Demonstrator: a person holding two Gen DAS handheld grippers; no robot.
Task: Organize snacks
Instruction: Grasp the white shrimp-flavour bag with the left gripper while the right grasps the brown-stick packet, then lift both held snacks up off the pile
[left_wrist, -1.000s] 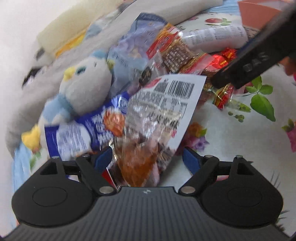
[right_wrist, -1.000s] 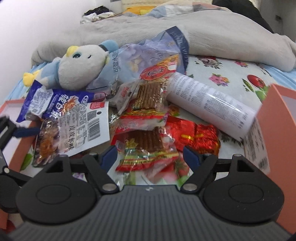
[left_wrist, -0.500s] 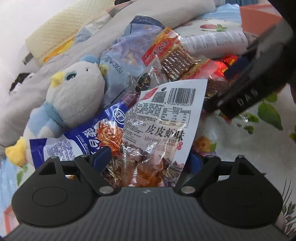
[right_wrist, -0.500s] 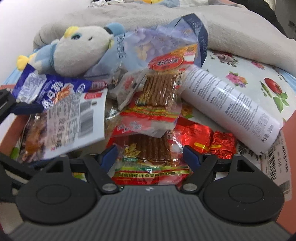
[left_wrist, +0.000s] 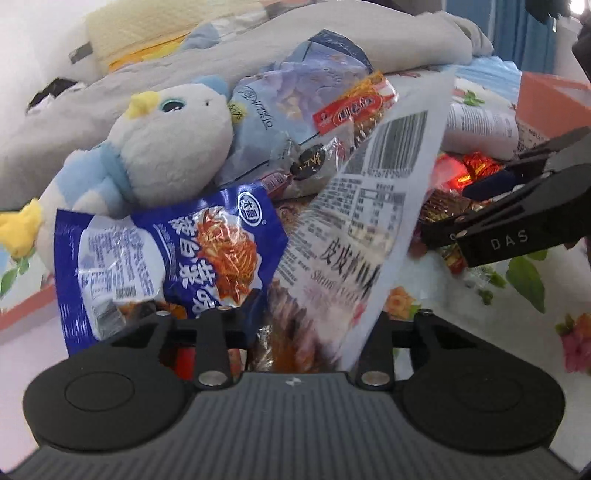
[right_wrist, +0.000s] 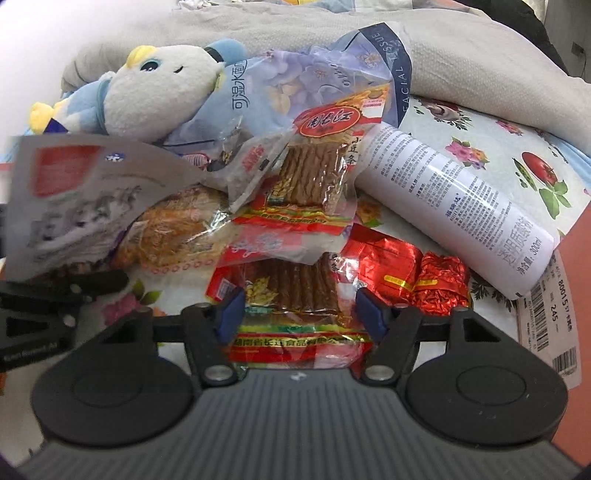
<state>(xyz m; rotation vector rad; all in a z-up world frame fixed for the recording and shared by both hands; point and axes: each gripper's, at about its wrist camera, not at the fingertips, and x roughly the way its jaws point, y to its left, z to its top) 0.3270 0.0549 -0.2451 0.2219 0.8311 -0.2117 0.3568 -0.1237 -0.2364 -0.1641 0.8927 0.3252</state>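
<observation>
The left gripper (left_wrist: 314, 325) has just closed its fingers on the white, clear-windowed shrimp snack pouch (left_wrist: 373, 206), lifting it off the bed's floral sheet (left_wrist: 461, 314). The right gripper (right_wrist: 301, 314) has been closing around the red-and-yellow pack of brown sticks (right_wrist: 295, 295), apparently not yet pinching it. Next: carry the pouch to the orange box (left_wrist: 554, 99).

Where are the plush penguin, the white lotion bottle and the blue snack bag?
plush penguin (right_wrist: 159, 94): right wrist view, on its white face.
white lotion bottle (right_wrist: 454, 206): right wrist view, on the printed side.
blue snack bag (left_wrist: 166, 258): left wrist view, on the front panel.
</observation>
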